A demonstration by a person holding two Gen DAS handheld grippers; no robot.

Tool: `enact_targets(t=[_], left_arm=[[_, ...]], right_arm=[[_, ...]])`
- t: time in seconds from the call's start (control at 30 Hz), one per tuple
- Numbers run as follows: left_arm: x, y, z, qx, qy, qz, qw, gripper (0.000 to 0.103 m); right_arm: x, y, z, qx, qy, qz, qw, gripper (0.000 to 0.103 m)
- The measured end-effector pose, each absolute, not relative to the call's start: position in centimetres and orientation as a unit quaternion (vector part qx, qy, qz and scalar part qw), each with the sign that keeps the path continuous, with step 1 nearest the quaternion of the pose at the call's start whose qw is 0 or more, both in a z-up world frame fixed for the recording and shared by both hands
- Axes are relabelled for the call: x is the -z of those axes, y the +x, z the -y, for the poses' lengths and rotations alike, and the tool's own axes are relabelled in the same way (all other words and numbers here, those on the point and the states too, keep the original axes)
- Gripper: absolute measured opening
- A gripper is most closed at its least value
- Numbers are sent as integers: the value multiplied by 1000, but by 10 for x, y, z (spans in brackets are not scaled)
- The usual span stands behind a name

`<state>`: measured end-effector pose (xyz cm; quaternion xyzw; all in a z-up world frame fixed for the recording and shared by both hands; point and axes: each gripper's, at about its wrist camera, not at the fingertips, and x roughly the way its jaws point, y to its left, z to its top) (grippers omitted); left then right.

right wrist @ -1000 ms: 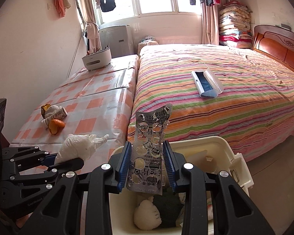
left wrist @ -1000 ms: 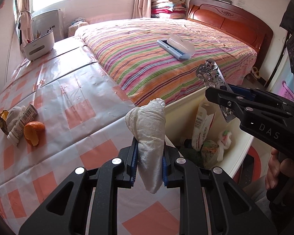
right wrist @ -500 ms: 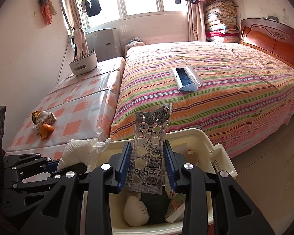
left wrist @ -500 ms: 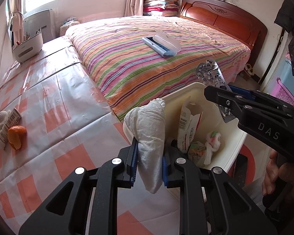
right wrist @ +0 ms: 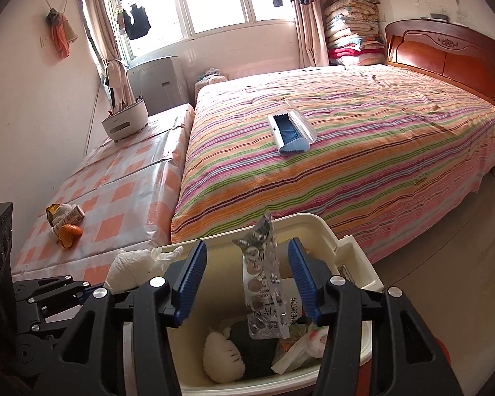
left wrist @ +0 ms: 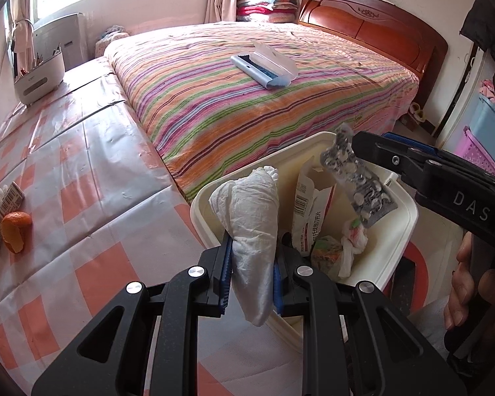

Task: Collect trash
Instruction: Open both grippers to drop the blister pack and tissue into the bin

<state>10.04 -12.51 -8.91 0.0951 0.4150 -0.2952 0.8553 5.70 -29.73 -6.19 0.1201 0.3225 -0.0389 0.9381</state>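
Observation:
My left gripper [left wrist: 250, 275] is shut on a crumpled white tissue [left wrist: 252, 224], held at the near-left rim of the cream trash bin [left wrist: 409, 217]. My right gripper [right wrist: 247, 280] is open above the bin [right wrist: 316, 222]. A silver blister pack [right wrist: 264, 283] hangs loose between its blue pads, touching neither, over the trash inside. The pack [left wrist: 356, 184] also shows in the left wrist view beside the right gripper's fingers [left wrist: 396, 158]. The bin holds a white packet [left wrist: 308, 211], wrappers and a tissue ball [right wrist: 222, 359]. Orange peel [left wrist: 15, 231] and more litter [right wrist: 64, 219] lie on the checkered table.
The striped bed [right wrist: 346, 151] lies behind the bin, with an open blue case [right wrist: 290, 130] on it. A white desk organizer [right wrist: 125, 120] stands at the table's far end. A hand [left wrist: 465, 283] holds the right gripper. A wooden headboard [left wrist: 373, 29] is at the far right.
Both grippers moved over the bin. My right gripper opened and released the blister pack, which now tilts and drops toward the bin. The left gripper still holds the tissue.

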Motion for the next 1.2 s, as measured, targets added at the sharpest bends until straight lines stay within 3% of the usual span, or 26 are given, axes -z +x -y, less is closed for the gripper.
enact_targets(t=[0.87,0.93,0.97,1.07,1.1,1.2], left_arm=[[93,97,145,311,108,-411,850,24],[93,96,145,310,109,-408,852,28],[93,96,146,310,111,-407,852,35],[88,92,145,302,116,-388,863,71],[86,91,144,298,118,-380,868,77],[80,87,144,295,125,-369,873,82]], right_arm=[[48,44,316,51,167,-268,947,54],[48,44,316,51,166,-267,948,54],[48,43,316,50,166,-267,948,54],[48,43,315,50,165,-266,948,54],[48,43,315,50,166,-266,948,54],[47,43,314,49,165,-264,949,54]])
